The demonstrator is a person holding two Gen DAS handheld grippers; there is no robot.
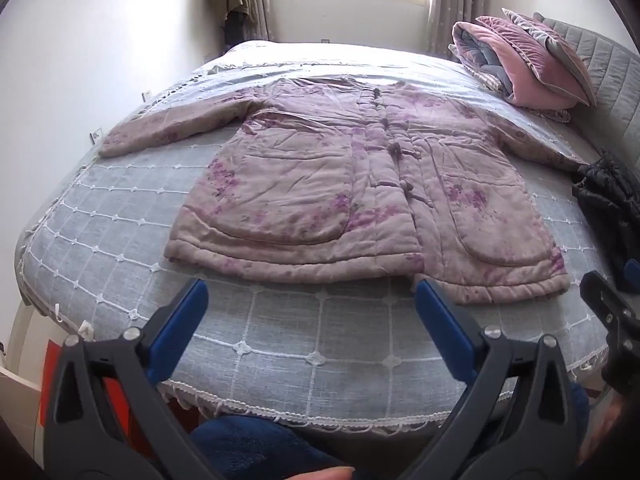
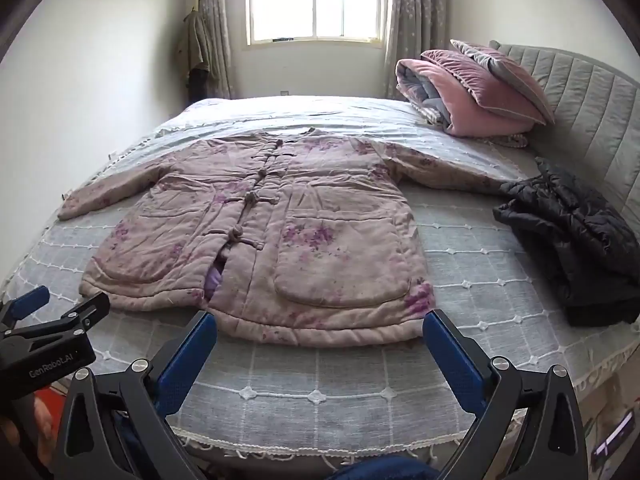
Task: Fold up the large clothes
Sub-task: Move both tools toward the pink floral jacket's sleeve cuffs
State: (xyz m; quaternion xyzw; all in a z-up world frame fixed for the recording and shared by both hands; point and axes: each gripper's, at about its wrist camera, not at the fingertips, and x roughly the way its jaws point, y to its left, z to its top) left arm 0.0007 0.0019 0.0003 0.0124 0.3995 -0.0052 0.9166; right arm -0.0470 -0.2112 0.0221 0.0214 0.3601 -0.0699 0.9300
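Note:
A large pink quilted jacket point(image 1: 320, 184) with purple flowers and knot buttons lies flat, front up, sleeves spread, on the bed; it also shows in the right wrist view point(image 2: 264, 232). My left gripper point(image 1: 312, 292) is open and empty, just short of the jacket's hem near its middle. My right gripper point(image 2: 320, 324) is open and empty, at the hem of the jacket's right half. The left gripper shows at the left edge of the right wrist view point(image 2: 52, 312), and the right gripper at the right edge of the left wrist view point(image 1: 612, 292).
The bed point(image 1: 304, 344) has a grey-blue grid bedspread with a lace edge. A black puffy jacket point(image 2: 572, 240) lies at the right. Folded pink quilt and pillows point(image 2: 472, 92) sit by the grey headboard point(image 2: 592, 112). A window point(image 2: 316, 0) is behind.

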